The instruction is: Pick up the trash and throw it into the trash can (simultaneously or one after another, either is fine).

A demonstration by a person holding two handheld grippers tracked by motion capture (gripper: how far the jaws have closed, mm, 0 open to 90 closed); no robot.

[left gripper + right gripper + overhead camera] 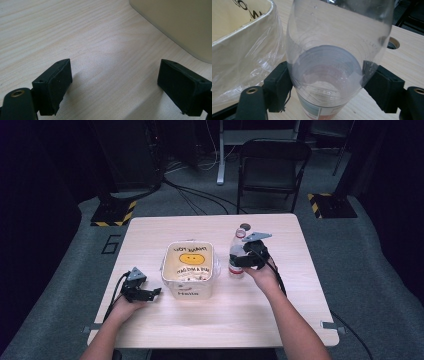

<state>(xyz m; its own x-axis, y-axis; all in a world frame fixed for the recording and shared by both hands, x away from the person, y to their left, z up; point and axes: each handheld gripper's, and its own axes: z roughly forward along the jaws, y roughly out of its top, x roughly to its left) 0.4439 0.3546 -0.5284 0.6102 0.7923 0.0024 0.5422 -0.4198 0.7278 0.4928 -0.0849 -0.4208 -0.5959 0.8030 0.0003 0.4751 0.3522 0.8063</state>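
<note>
A clear plastic bottle (236, 254) with a red-and-white label stands upright on the wooden table, just right of a cream bin (165, 265). My right gripper (240, 261) reaches it from the right. In the right gripper view both black pads (279, 85) sit against the sides of the bottle (337, 45), above its label. The bin (242, 37) has a clear plastic liner and a yellow smiley printed inside. My left gripper (156, 292) rests low on the table at the bin's left front corner. Its jaws (115, 85) stand wide apart over bare wood, beside the bin wall (180, 22).
A round cable hole (244, 226) lies in the table behind the bottle. A black folding chair (272, 165) and floor cables are beyond the far edge. Bare tabletop (215, 320) stretches in front of the bin, between the person's forearms.
</note>
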